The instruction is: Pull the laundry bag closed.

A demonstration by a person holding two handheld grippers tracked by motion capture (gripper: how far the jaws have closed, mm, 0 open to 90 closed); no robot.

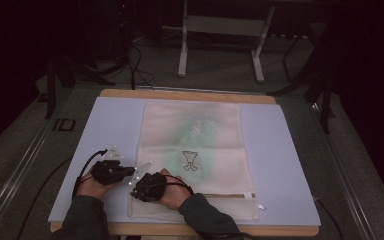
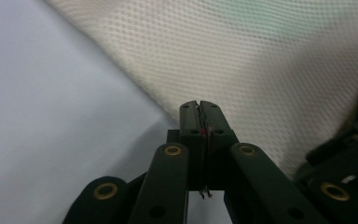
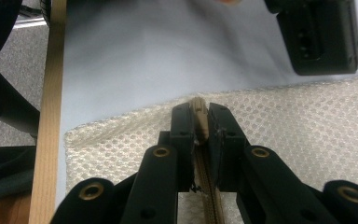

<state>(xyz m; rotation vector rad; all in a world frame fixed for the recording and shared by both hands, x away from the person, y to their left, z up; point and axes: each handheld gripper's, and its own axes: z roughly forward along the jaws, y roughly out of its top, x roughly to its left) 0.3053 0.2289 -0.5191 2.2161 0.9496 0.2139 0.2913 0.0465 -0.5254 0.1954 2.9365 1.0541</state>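
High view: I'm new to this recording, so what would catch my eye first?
A cream mesh bag lies flat on the pale blue table, with a small goblet emblem at its middle. At its near left corner, the right hand-held gripper is shut on the zipper, the left hand-held gripper beside it.

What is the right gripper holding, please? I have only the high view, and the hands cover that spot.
Observer: In the right gripper view, the right gripper has its fingers closed on the beige zipper of the mesh bag, near the bag's corner.
Operator: Thank you. And are the left gripper's fingers open or closed?
Observer: The left gripper view shows the left gripper with its fingers pressed together right at the bag's edge. I cannot tell whether they pinch the mesh.
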